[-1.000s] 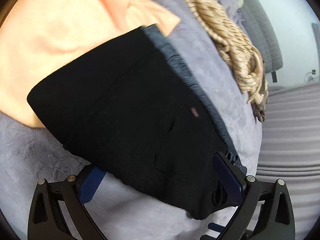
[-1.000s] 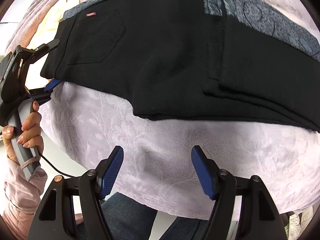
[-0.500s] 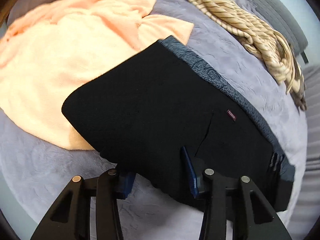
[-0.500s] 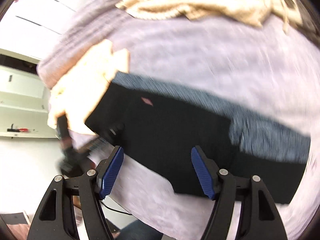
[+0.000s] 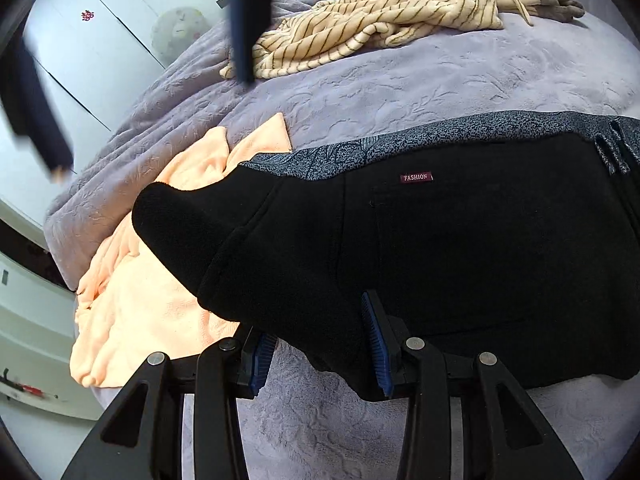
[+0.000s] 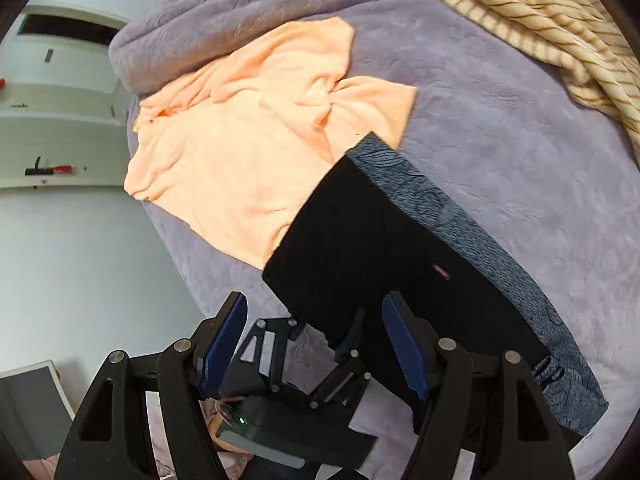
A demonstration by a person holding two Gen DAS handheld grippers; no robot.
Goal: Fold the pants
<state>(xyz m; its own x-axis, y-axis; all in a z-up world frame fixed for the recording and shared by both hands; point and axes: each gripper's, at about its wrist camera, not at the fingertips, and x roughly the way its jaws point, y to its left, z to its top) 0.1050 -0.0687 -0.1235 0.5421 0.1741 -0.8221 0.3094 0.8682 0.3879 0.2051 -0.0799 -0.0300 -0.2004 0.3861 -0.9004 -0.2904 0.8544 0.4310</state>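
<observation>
Pants (image 5: 460, 248) black, left fingers (image 5: 376, 346) pinching their near edge, right fingers (image 6: 404, 340) spread above, holding nothing.

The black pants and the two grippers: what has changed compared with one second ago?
The left gripper went from wide open to closed on the near edge of the black pants, bunching the cloth between its fingers. The right gripper swung over toward the left one, open and empty. The orange cloth and striped cloth lie where they were.
</observation>
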